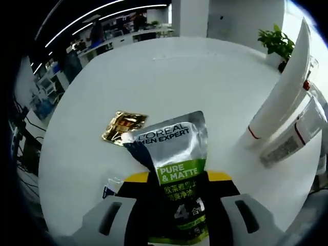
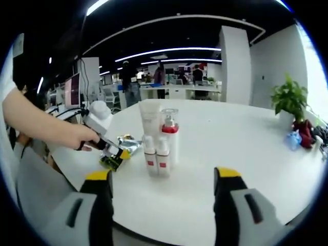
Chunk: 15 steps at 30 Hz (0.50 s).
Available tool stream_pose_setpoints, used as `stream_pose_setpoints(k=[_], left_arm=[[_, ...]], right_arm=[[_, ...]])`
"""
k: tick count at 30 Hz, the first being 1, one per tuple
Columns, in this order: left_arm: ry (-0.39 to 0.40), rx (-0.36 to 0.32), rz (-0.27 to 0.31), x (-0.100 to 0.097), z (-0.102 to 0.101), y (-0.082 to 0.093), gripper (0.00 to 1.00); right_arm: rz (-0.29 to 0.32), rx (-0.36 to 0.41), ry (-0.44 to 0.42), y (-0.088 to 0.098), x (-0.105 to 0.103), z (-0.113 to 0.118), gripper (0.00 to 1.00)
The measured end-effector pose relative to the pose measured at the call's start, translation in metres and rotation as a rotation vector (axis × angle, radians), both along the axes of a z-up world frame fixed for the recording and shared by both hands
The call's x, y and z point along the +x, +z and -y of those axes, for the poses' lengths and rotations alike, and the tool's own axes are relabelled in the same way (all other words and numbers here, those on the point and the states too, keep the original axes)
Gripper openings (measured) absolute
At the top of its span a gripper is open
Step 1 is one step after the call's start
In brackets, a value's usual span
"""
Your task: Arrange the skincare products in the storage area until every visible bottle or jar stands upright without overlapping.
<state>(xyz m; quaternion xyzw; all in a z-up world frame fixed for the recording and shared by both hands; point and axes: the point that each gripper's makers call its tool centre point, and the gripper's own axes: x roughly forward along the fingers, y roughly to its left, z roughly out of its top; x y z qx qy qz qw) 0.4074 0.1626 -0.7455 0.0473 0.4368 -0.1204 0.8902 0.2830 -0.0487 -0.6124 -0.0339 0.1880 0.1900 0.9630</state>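
**Left tongs holding a pouch, right tongs wide**

Left tongs (image 1: 177, 205) shut on a silver and green pouch (image 1: 177, 154) with "PURE & MATTE" on it — top end sticking out over the white table (image 1: 164, 82). Just past the pouch, a small gold packet (image 1: 124, 126) lying flat on the table. Off to the right in the left gripper view, a tall white tube (image 1: 284, 82) standing up, with smaller white bottles (image 1: 294, 136) close beside it. A green plant (image 1: 277, 41) far back by the table's edge.

Right tongs (image 2: 164, 197) spread wide, nothing between them, above the near part of the table (image 2: 230, 138). Ahead in the right gripper view, a close group standing up: white tube (image 2: 150, 119), pump bottle (image 2: 170, 134) with a red collar, two small white bottles (image 2: 156, 155) with red labels in front. To the left of the group, a hand (image 2: 84, 137) on the left tongs (image 2: 114, 152), pouch (image 2: 128, 144) at the tip, low over the table. Plant (image 2: 290, 98) at the far right.
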Motion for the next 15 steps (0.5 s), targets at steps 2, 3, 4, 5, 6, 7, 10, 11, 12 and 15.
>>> stream_pose_setpoints(k=[2,3,4,5,6,7,10,11,12,15], left_arm=[[0.0,-0.006,-0.003,0.0,-0.002,0.0,0.29],[0.004,-0.019,-0.003,0.0,-0.003,0.001,0.26],[0.014,-0.033,-0.003,0.0,-0.003,0.001,0.24],[0.018,-0.042,0.0,-0.002,-0.005,0.001,0.23],[0.019,-0.044,0.004,-0.003,-0.006,0.002,0.22],[0.015,-0.046,0.008,-0.006,-0.007,0.002,0.22],[0.014,-0.066,0.01,-0.014,-0.008,0.004,0.21],[0.018,-0.081,0.014,-0.017,-0.008,0.005,0.2],[0.021,-0.088,0.017,-0.02,-0.008,0.007,0.2],[0.023,-0.106,0.032,-0.028,-0.008,0.013,0.2]], right_arm=[[0.0,-0.001,0.005,0.0,0.0,-0.001,0.81],[0.0,-0.002,0.007,0.0,0.0,-0.001,0.81],[0.0,-0.003,0.009,0.0,0.0,-0.001,0.81],[0.001,-0.005,0.012,0.0,0.0,-0.002,0.81],[0.001,-0.004,0.012,0.0,0.0,-0.002,0.81],[0.002,-0.003,0.014,0.0,0.0,-0.002,0.81],[0.003,0.0,0.02,0.0,-0.001,-0.003,0.8],[0.003,0.0,0.025,0.001,-0.001,-0.004,0.8],[0.005,0.0,0.028,0.001,-0.001,-0.005,0.8],[0.007,-0.001,0.039,0.001,-0.002,-0.007,0.79]])
